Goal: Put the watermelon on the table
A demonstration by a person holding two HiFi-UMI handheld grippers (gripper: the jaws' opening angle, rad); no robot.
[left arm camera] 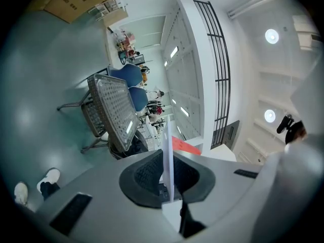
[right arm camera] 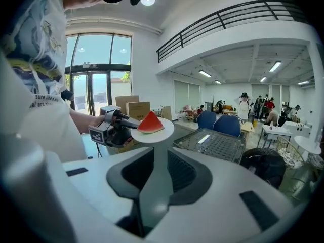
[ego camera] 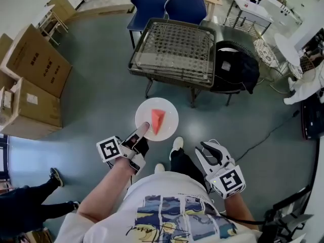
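**Watermelon slice on plate, carried by left gripper**

- Item: red watermelon (ego camera: 158, 120) wedge, lying on a round white plate (ego camera: 169, 116).
- Location: held in the air above the grey floor, short of the mesh-topped surface (ego camera: 174, 47).
- Left gripper (ego camera: 144, 128): clenched on the plate's rim, plate edge-on between its pads.
- Right gripper (ego camera: 202, 147): jaws apart, nothing between them, beside the person's body.
- Nearby: two blue chairs (ego camera: 167, 4) behind the surface; cardboard boxes (ego camera: 30, 70) at left.

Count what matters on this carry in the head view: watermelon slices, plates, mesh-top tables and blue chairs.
watermelon slice: 1
white plate: 1
mesh-top table: 1
blue chairs: 2
Total: 5
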